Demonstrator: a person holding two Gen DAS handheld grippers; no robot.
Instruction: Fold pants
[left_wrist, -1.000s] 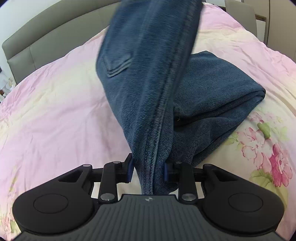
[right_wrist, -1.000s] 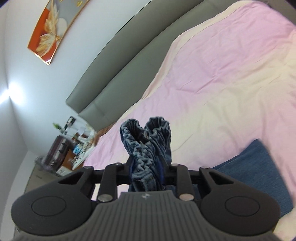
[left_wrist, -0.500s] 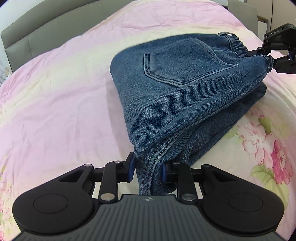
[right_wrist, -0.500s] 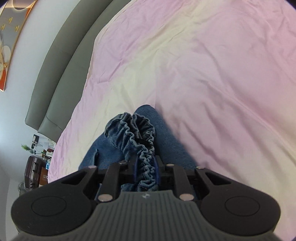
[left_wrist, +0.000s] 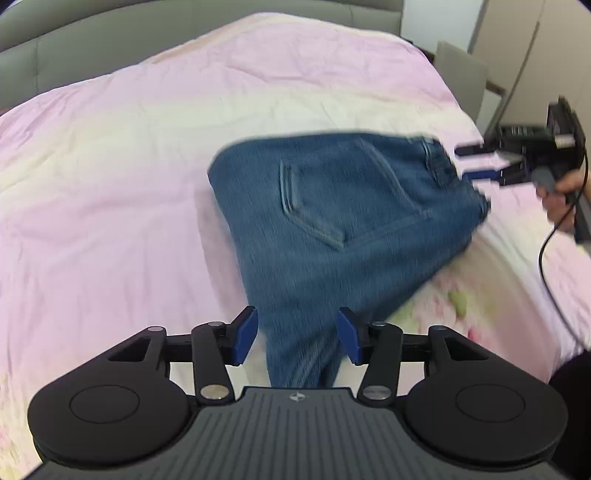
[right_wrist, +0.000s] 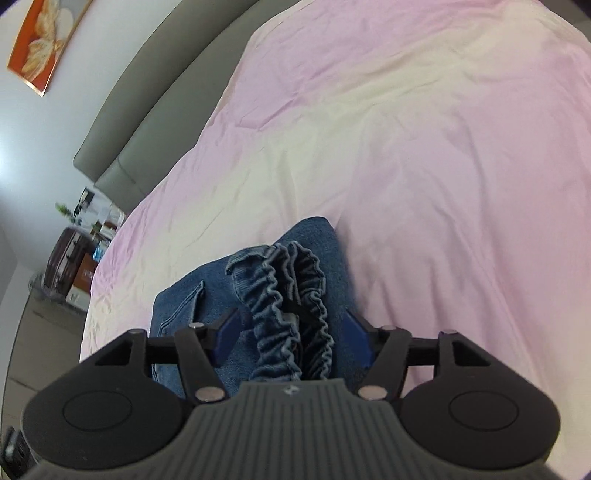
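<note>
Folded blue jeans (left_wrist: 343, 221) lie on the bed, back pocket up. My left gripper (left_wrist: 297, 334) hovers at their near folded edge; its jaws are opening and the denim sits between the blue pads without being pressed. In the right wrist view the ruffled elastic waistband (right_wrist: 291, 295) lies between the pads of my right gripper (right_wrist: 290, 332), whose jaws are also opening and stand apart from the cloth. The left wrist view shows that right gripper (left_wrist: 476, 162) at the jeans' far right end, held by a hand (left_wrist: 557, 195).
The pink and cream bedspread (left_wrist: 129, 155) has a flower print near the front right. A grey headboard (right_wrist: 147, 110) runs behind it. A wall picture (right_wrist: 40, 44) and a cluttered bedside table (right_wrist: 81, 254) stand at the left. A cable (left_wrist: 550, 266) trails from the right gripper.
Both grippers lowered the lifted jeans onto the bed, folding the top half over. Then both sets of jaws spread and let the denim go. The left gripper pulled back a little.
</note>
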